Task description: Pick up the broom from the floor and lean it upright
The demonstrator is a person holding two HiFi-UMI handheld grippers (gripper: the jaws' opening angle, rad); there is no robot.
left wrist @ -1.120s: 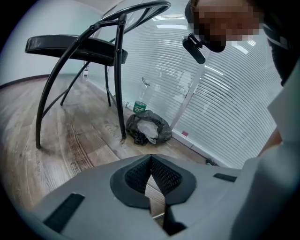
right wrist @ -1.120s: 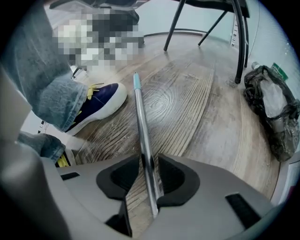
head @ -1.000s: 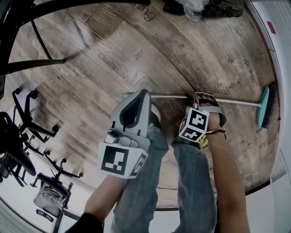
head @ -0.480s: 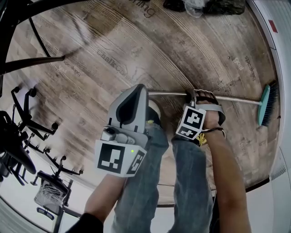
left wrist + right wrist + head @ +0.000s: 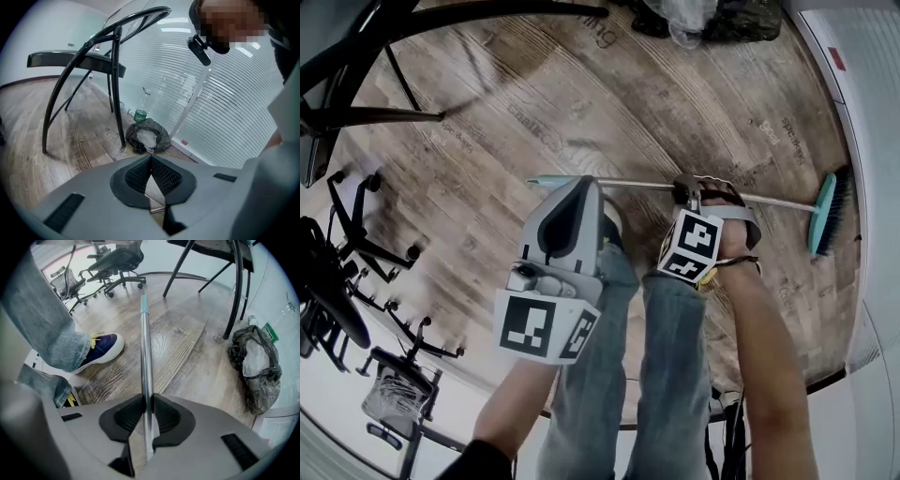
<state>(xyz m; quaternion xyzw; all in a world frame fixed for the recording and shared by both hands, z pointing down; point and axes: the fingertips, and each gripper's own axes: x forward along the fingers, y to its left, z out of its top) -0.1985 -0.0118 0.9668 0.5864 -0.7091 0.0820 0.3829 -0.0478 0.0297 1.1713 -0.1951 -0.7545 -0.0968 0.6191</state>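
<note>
The broom has a silver handle [image 5: 628,184] with a teal end cap and a teal head with dark bristles [image 5: 825,214]; it lies nearly level, across the wooden floor. My right gripper [image 5: 689,194] points steeply down onto the handle's middle. In the right gripper view the handle [image 5: 146,348] runs straight out between the pads, which press on it from both sides, and the jaws of my right gripper [image 5: 146,401] are still closing. My left gripper [image 5: 591,187] hangs over the handle's left part. Seen from the left gripper view, my left gripper [image 5: 151,158] has its tips together with nothing between them.
A black bent-tube chair frame [image 5: 93,61] stands ahead, and beside it lie a dark bag [image 5: 147,136] and a green bottle [image 5: 140,115]. Office chairs [image 5: 347,281] crowd the left. A white wall with blinds [image 5: 862,141] runs along the right. A person's blue shoe [image 5: 101,348] is near the handle.
Both grippers have risen. The broom has come up with the right gripper, its head has drifted left, and its teal-capped end now shows past the left gripper.
</note>
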